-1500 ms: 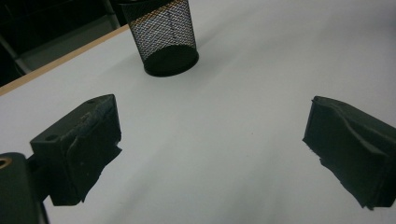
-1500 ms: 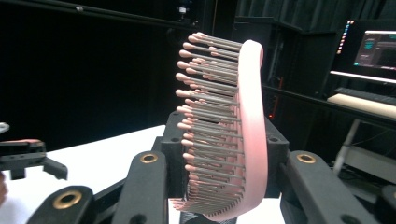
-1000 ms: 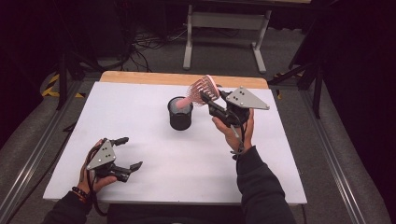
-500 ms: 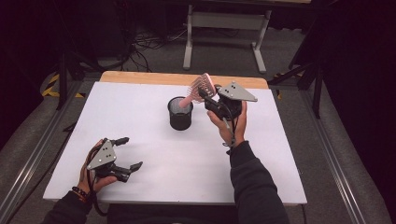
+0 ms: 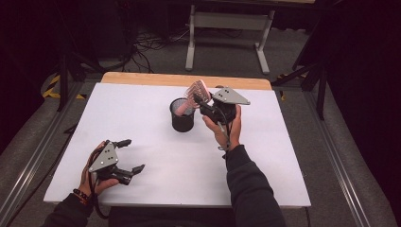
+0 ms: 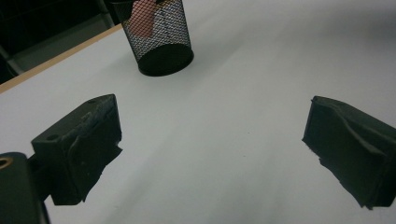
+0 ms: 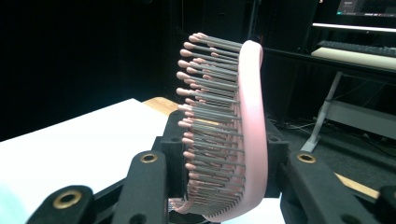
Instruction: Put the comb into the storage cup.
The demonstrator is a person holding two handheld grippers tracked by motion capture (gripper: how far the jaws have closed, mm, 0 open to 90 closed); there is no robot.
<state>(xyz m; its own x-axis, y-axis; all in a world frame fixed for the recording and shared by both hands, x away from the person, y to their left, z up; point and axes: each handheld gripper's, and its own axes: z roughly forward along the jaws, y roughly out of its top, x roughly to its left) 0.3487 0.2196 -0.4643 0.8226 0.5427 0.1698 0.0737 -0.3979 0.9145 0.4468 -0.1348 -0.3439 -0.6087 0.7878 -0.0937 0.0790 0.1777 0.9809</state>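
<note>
From the high view, the right gripper (image 5: 201, 105) pinches a pink hairbrush (image 5: 195, 92) by its head, near the far edge of the white desk (image 5: 156, 156). The brush's handle dips into a black mesh pen cup (image 5: 182, 120) standing just beside the gripper. The left gripper (image 5: 126, 156) rests near the desk's near left corner, jaws spread with nothing between them.

The left gripper view shows its two black pads wide apart over bare desk, the mesh cup (image 6: 159, 37) ahead with the pink handle (image 6: 142, 18) inside.

In the right gripper view, the jaws press on the hairbrush (image 7: 224, 126), bristles facing left.
</note>
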